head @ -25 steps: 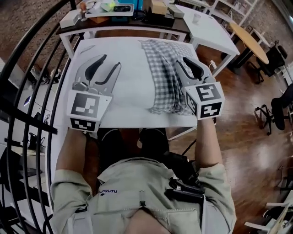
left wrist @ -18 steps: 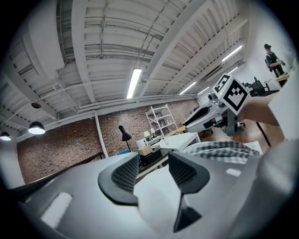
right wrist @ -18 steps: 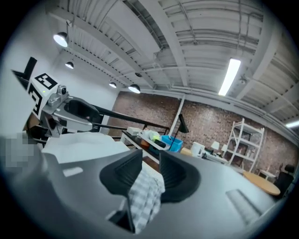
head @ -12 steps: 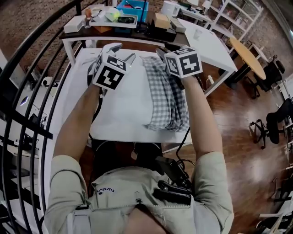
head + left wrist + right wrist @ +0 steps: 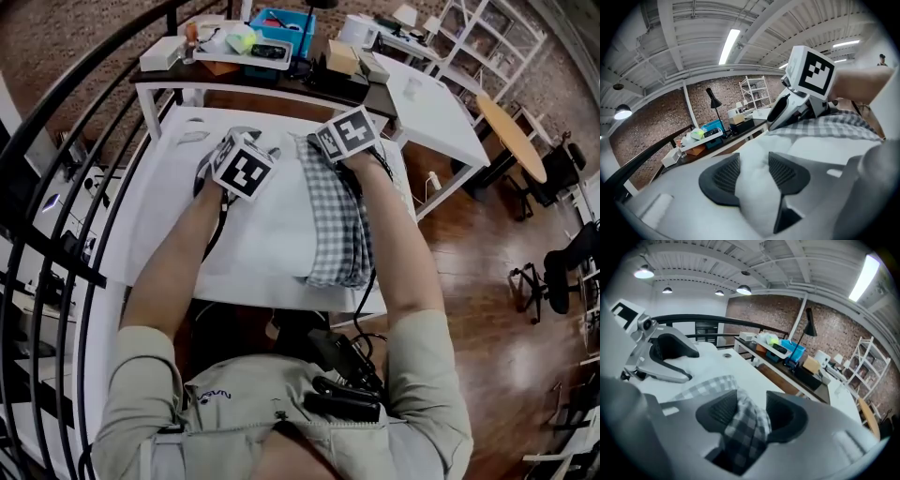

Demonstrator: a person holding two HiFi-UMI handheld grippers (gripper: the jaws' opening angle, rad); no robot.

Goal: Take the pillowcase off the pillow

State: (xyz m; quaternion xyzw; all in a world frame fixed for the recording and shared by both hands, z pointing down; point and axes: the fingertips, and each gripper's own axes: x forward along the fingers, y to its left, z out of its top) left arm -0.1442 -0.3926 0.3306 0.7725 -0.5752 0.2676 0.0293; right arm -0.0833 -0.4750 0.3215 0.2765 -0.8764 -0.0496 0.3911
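Left gripper [image 5: 754, 171] — jaws wide, just narrowing slightly — straddles a fold of the white pillow [image 5: 753, 206]; right gripper [image 5: 752, 413] — jaws just opened wide — straddles the checked pillowcase [image 5: 743, 432].

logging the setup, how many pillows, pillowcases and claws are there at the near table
pillow: 1
checked pillowcase: 1
claws: 2, left claw just closing a little with pillow between, right claw just opening with pillowcase between
total: 4
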